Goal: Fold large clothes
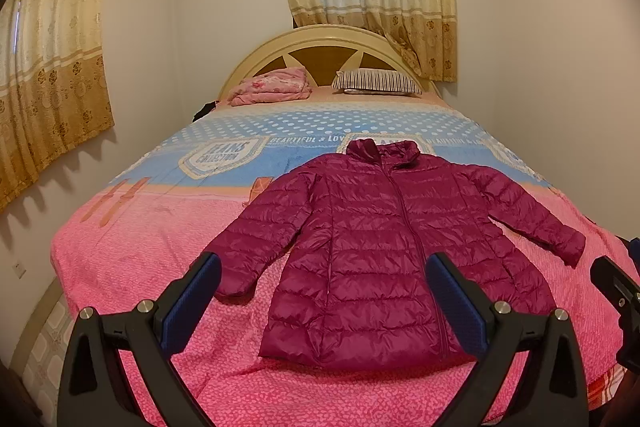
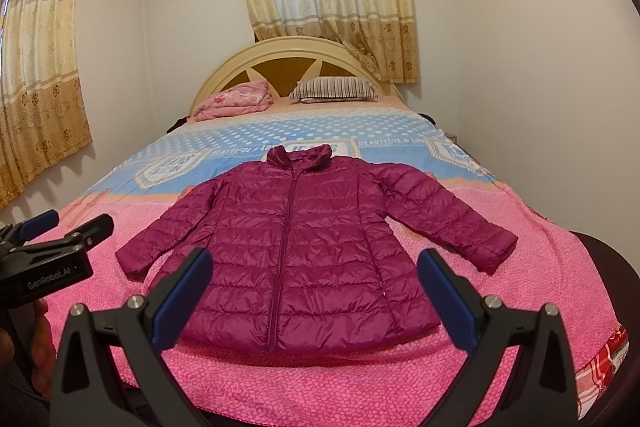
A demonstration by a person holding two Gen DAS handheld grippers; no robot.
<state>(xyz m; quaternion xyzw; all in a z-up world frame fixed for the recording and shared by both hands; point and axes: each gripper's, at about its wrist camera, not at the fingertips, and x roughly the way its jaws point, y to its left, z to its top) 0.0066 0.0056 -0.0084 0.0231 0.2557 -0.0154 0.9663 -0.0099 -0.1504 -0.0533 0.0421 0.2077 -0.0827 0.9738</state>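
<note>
You see a big bed (image 1: 120,259) with a pink and blue cover. On it lie a purple puffy jacket (image 1: 372,247), a striped pillow (image 1: 378,82) and a folded pink blanket (image 1: 272,87).

Our right gripper (image 2: 316,291) hangs wide open above a magenta puffer jacket (image 2: 304,247) spread flat, zipped, on the pink bed (image 2: 400,379); left gripper (image 2: 66,227) alongside.

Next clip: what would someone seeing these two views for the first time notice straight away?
The magenta puffer jacket grabs the eye first, laid flat and zipped on the pink end of the bedspread, sleeves spread, collar toward the headboard. Framing it, the left gripper and right gripper are both open, short of the hem, holding nothing. Beyond lie a striped pillow and a folded pink blanket by the headboard.
</note>
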